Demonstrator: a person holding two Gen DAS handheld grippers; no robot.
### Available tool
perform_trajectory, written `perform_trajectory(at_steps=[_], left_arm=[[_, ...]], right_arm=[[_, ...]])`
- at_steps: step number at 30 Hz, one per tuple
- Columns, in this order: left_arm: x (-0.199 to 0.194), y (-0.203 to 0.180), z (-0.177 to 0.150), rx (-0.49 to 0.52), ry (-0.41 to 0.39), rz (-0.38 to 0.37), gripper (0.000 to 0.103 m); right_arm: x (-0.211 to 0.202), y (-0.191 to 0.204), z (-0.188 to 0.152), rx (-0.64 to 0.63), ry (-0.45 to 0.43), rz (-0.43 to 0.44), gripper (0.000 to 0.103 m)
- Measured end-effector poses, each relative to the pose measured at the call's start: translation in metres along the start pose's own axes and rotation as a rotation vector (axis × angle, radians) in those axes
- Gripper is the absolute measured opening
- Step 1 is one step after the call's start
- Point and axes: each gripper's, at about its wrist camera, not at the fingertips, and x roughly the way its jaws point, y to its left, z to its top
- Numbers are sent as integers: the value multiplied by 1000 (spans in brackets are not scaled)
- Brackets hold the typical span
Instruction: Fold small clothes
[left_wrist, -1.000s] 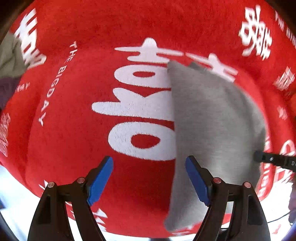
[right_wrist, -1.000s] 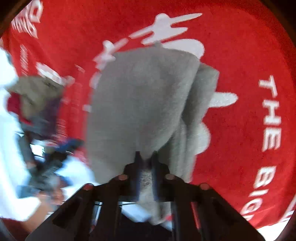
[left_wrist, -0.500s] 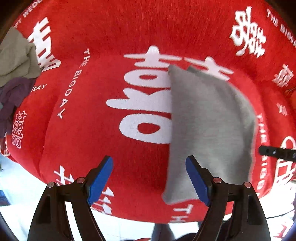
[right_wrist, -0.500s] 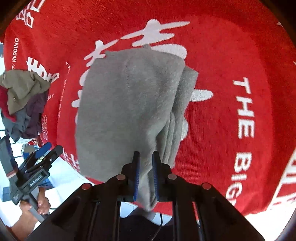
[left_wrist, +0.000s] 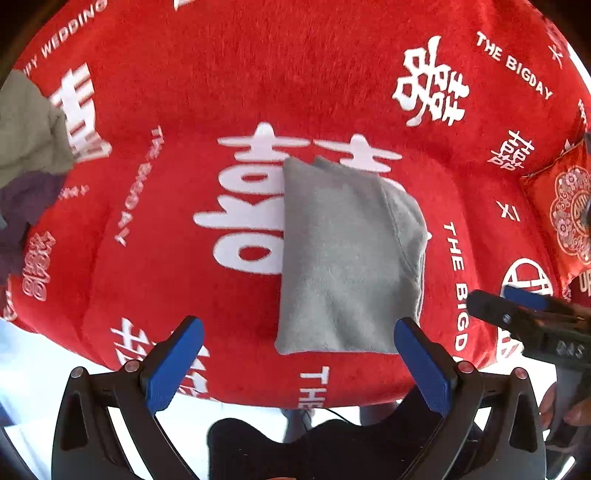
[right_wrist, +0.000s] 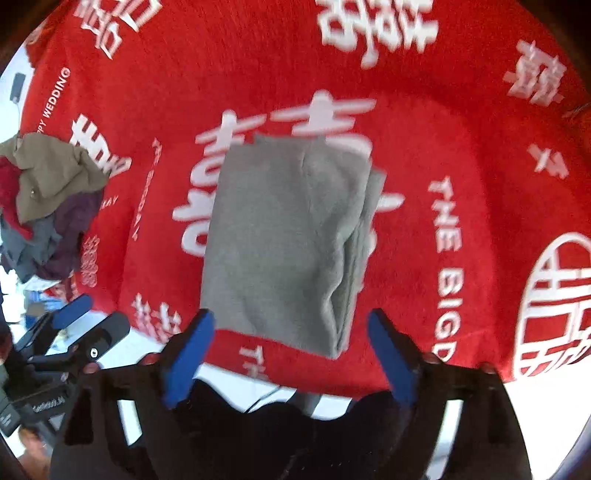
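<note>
A folded grey garment (left_wrist: 343, 258) lies flat on a red cushion with white lettering (left_wrist: 184, 221); it also shows in the right wrist view (right_wrist: 288, 236), its layered edges on the right. My left gripper (left_wrist: 295, 354) is open and empty, drawn back just before the garment's near edge. My right gripper (right_wrist: 291, 350) is open and empty, also just short of the near edge. The right gripper shows in the left wrist view (left_wrist: 517, 314) at the right. The left gripper shows in the right wrist view (right_wrist: 81, 321) at the lower left.
A pile of unfolded clothes, olive, purple and red (right_wrist: 48, 206), sits on the cushion's left side; it also shows in the left wrist view (left_wrist: 26, 158). A red patterned pillow (left_wrist: 565, 210) lies at the right. The cushion's front edge drops to a white floor (left_wrist: 44, 354).
My right gripper has let go of the grey garment and opened, pulling back. The garment now lies flat. My left gripper has drawn back too.
</note>
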Motion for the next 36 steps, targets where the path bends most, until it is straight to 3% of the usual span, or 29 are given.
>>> perform_trajectory(at_steps=[4, 9, 14, 36], left_arm=[[-17, -5, -2, 46, -24, 18, 103], [-26, -6, -3, 59, 5, 42, 103], [-24, -5, -5, 62, 54, 95, 103], [-20, -7, -16, 71, 112, 176, 103]], right_arm=[[-18, 20, -5, -77, -40, -87, 103], [-17, 23, -7, -39, 49, -117, 103], [-22, 25, -10, -9, 75, -156, 103], [-28, 18, -17, 35, 87, -177, 103]])
